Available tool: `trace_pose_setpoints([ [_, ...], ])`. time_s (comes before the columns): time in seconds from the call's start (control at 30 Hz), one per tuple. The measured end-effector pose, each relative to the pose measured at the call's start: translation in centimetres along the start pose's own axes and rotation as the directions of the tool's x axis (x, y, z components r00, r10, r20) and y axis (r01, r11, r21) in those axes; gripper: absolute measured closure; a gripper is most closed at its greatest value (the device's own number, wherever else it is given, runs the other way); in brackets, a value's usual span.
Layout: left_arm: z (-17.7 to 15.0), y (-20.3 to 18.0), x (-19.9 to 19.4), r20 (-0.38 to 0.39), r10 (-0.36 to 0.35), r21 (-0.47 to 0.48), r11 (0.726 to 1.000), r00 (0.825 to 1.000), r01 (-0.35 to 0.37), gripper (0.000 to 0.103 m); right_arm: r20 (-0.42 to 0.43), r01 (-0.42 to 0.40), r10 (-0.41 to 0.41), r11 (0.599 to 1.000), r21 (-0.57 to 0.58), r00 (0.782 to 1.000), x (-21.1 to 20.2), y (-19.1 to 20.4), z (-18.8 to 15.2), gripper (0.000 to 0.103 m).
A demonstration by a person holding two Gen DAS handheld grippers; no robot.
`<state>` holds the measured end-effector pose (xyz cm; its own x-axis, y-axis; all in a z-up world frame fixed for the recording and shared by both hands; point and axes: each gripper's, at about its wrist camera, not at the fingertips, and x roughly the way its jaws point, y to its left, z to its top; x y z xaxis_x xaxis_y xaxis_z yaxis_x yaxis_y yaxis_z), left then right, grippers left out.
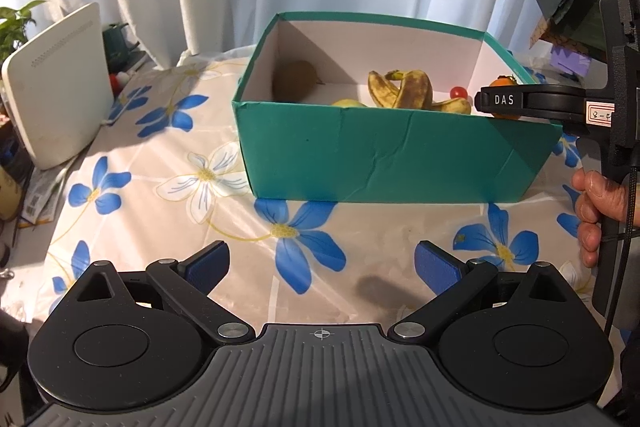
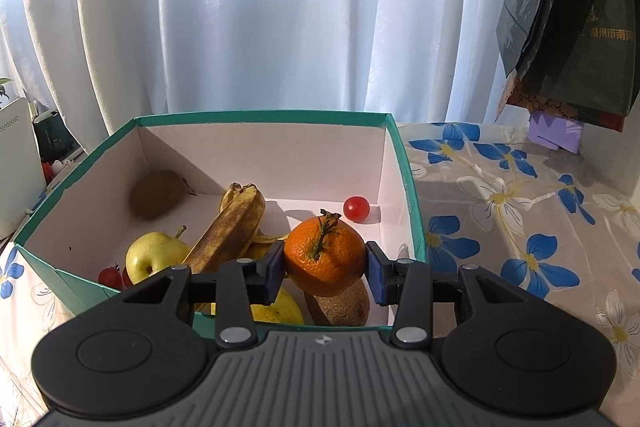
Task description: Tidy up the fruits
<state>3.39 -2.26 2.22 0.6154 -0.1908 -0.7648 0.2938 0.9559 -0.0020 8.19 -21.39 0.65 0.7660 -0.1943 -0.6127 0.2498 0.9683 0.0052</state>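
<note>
**Mandarin held over the green box**

The right claw point(image 2: 325, 270) grips a stemmed mandarin point(image 2: 324, 257) between its blue pads above the green box point(image 2: 412, 211); inside lie a browned banana point(image 2: 236, 227), a yellow-green apple point(image 2: 152, 259), two kiwis point(image 2: 158, 193), cherry tomatoes point(image 2: 356, 207); a floral cloth covers the counter point(image 2: 520, 227).

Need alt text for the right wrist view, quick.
The right gripper clamps an orange over the green box, which holds bananas, a yellow apple, two kiwis and cherry tomatoes. White curtain behind.
</note>
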Motion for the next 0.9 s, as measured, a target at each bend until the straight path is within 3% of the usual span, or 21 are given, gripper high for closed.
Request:
trace_pose_setpoints([
  [0.43, 0.2, 0.1, 0.1, -0.004, -0.014, 0.010, 1.000, 1.000, 0.014, 0.002, 0.011, 0.017, -0.017, 1.000, -0.012, 1.000, -0.5, 0.0, 0.2, 0.056],
  [0.63, 0.3, 0.3, 0.1, -0.005, -0.013, 0.007, 1.000, 1.000, 0.014, 0.002, 0.004, 0.018, -0.018, 0.999, -0.029, 1.000, -0.6, 0.6, 0.2, 0.038],
  [0.77, 0.3, 0.3, 0.1, -0.005, -0.013, 0.007, 1.000, 1.000, 0.013, 0.002, 0.005, 0.028, -0.028, 0.998, -0.048, 1.000, -0.6, 1.1, 0.1, 0.018],
  [0.9, 0.3, 0.5, 0.0, -0.006, -0.014, 0.009, 1.000, 1.000, 0.014, 0.002, -0.001, 0.021, -0.021, 0.999, -0.049, 1.000, -0.7, 1.1, 0.1, 0.014],
])
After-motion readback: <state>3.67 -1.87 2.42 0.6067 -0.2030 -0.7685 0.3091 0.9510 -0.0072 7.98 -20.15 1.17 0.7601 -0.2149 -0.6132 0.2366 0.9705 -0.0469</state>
